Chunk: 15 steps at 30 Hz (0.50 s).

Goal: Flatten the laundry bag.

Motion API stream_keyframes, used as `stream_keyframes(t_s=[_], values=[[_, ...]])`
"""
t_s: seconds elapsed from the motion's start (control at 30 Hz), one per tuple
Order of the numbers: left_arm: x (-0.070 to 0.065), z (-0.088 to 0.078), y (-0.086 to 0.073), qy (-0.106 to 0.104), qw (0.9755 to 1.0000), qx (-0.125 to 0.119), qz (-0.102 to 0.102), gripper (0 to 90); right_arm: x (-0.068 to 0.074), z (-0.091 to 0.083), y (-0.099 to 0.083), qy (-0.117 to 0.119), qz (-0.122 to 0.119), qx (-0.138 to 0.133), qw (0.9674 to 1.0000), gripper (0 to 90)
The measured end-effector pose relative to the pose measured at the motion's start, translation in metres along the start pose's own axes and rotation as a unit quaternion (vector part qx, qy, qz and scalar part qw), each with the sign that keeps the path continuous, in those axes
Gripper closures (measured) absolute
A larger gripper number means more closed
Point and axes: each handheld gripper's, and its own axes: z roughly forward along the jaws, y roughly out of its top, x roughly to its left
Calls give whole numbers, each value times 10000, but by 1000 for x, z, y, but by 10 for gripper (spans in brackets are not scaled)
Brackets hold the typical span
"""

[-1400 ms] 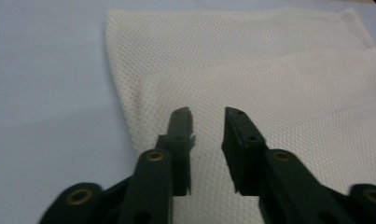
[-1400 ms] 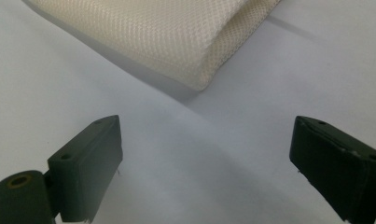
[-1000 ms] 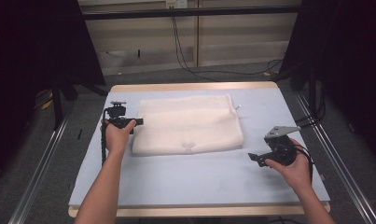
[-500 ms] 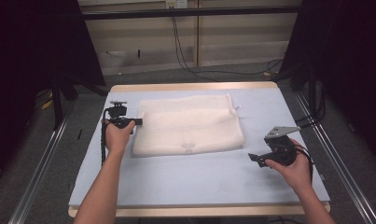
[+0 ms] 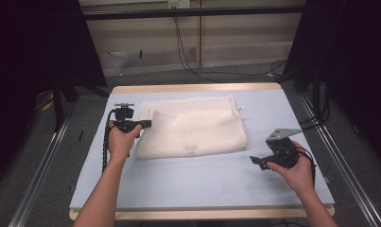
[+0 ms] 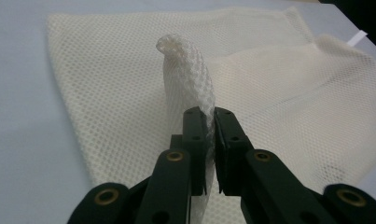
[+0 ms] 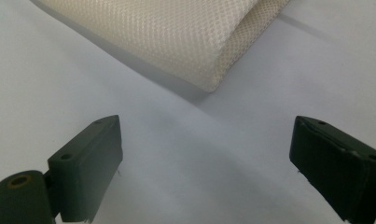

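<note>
While the right gripper waits near the desk's front edge at about four o'clock, its jaws wide apart over bare blue surface with nothing between them, the work belongs to the left gripper. Its jaws have just been closing and now sit clamped on a pinched-up ridge of the cream mesh laundry bag, at the bag's nine-o'clock edge. In the left gripper view the fold of mesh stands up between the pads. The bag itself lies flat mid-desk, folded over, towards twelve o'clock from both hands.

To do this well, I'd say lift slowly and check how many layers of netting came up; mesh slides easily. The right gripper would do best taking the near corner at the bag's five o'clock, so the bag stays taut rather than bunching.
</note>
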Motion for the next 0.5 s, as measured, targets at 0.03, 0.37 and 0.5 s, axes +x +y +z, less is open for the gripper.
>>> stream_keyframes(t_s=[0.03,0.37,0.5], values=[[-2,-1,-1,-41,10000,19,47,842,1,0,0,-15,4,8,10000,89],[-20,-3,-19,-423,9990,-78,110,841,4,3,2,27,23,-2,10000,84],[-21,-3,-26,-520,9986,-97,75,841,4,5,3,38,6,16,10000,84]])
